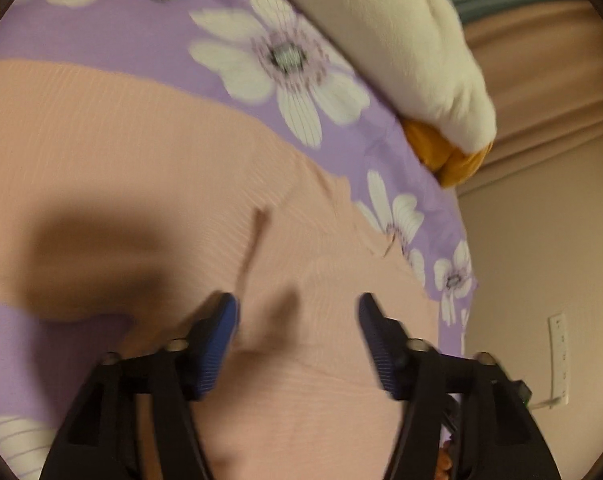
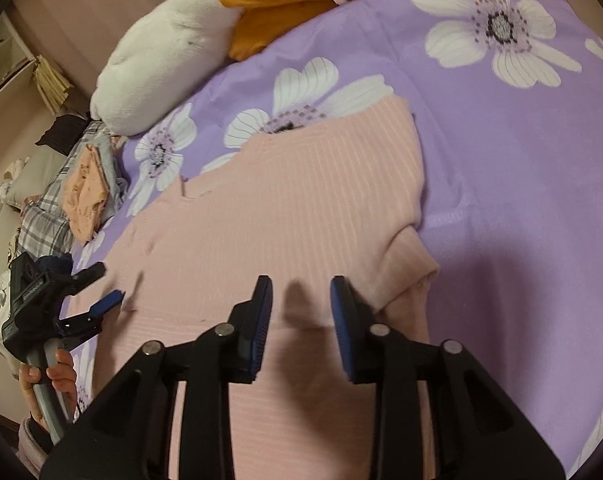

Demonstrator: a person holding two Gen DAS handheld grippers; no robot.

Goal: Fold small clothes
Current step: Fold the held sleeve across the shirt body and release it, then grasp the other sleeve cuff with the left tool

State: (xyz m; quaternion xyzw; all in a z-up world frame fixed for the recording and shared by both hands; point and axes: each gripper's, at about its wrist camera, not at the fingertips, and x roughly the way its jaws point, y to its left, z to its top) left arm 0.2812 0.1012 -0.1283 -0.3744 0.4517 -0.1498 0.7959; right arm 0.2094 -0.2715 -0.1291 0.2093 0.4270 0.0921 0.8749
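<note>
A pink ribbed garment (image 1: 161, 152) (image 2: 301, 200) lies spread on a purple flowered sheet (image 1: 141, 28) (image 2: 501, 160). In the left wrist view my left gripper (image 1: 297, 312) hovers close over the garment, jaws wide apart, a low wrinkle of fabric beneath the gap. The right wrist view shows that same gripper (image 2: 111, 282) at the garment's left edge, held by a hand (image 2: 57, 372). My right gripper (image 2: 301, 292) stands over the garment's near part beside a short sleeve (image 2: 409, 276). Its jaws are narrow but apart, and the pads do not press on cloth.
A white plush toy with orange parts (image 1: 401, 40) (image 2: 161, 52) lies at the sheet's far edge. A heap of other clothes (image 2: 85, 188), plaid and peach, sits off the left side of the sheet. A wall with a white strip (image 1: 559, 356) is to the right.
</note>
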